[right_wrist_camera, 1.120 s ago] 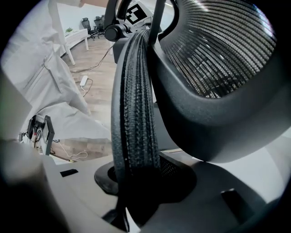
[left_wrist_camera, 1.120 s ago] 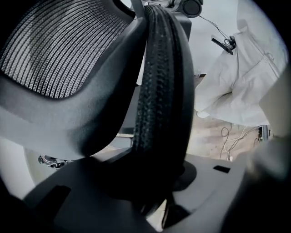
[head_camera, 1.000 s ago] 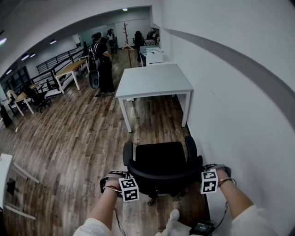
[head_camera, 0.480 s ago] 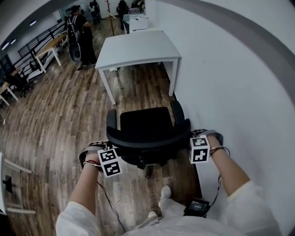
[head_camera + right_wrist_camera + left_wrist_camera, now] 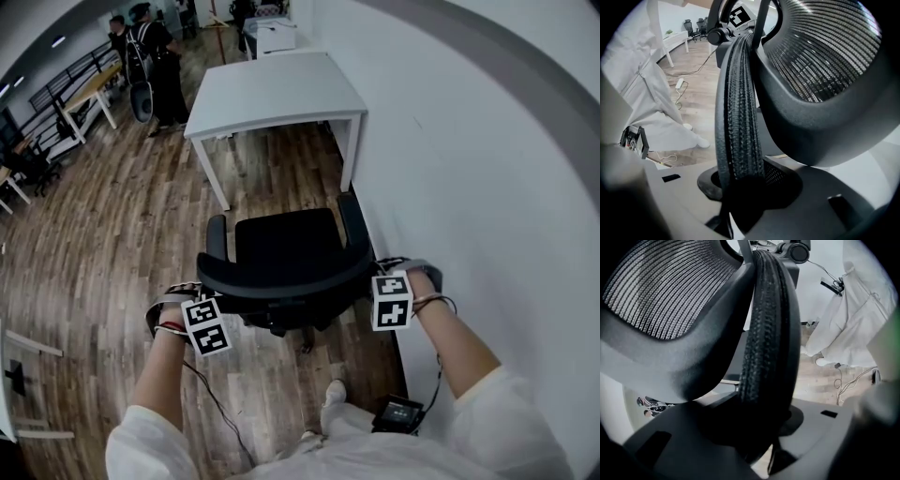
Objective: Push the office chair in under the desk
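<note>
Your left tool (image 5: 202, 305) and right tool (image 5: 380, 281) are clamping opposite ends of the backrest rim of the office chair (image 5: 281, 246), both equally near it. The tabletop (image 5: 272, 94) is lying straight ahead of the chair, near but not yet over its seat.

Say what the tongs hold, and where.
Office chair, by its backrest rim: left tongs at the left end, jaws just opening; right tongs at the right.

Wood-plank floor (image 5: 103, 244), white wall (image 5: 469, 131), person standing far off (image 5: 161, 66), distant tables (image 5: 89, 94)
</note>
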Demonstrator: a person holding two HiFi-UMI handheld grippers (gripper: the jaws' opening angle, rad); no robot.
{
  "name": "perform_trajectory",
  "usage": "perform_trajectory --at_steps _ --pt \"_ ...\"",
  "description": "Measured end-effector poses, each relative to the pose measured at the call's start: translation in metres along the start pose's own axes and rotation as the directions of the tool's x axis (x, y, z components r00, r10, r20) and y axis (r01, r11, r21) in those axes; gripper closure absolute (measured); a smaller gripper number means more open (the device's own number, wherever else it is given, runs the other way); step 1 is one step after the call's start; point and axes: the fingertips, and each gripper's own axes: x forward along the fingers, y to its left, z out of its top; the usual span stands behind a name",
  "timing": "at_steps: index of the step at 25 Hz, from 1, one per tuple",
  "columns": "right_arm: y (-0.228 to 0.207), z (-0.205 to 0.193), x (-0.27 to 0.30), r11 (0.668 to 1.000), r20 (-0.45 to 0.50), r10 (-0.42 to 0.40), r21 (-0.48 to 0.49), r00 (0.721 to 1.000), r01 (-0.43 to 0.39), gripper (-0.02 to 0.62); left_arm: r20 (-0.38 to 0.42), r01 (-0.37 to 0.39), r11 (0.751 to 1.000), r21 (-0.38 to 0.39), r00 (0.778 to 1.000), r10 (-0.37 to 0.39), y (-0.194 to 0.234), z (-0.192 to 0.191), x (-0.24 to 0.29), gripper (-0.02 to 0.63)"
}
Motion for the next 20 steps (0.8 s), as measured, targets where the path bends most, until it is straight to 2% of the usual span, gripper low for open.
perform_trajectory --at_steps 9,13,20 --pt "-0.032 0.015 0.016 1.000 0.005 0.002 0.000 1.000 -0.002 0.442 0.004 0.010 1.000 0.003 1.000 -0.010 0.031 -0.015 0.017 0.454" --pt "-0.049 0.021 0.024 1.000 0.002 0.007 -0.001 1.000 -0.007 0.442 0.008 -0.010 1.000 -0.003 1.000 0.010 0.050 -0.021 0.025 0.454" --pt "-0.056 0.038 0.029 1.000 -0.005 0.020 0.014 1.000 -0.020 0.446 0.021 -0.009 1.000 0.022 1.000 0.009 0.068 -0.037 0.032 0.454"
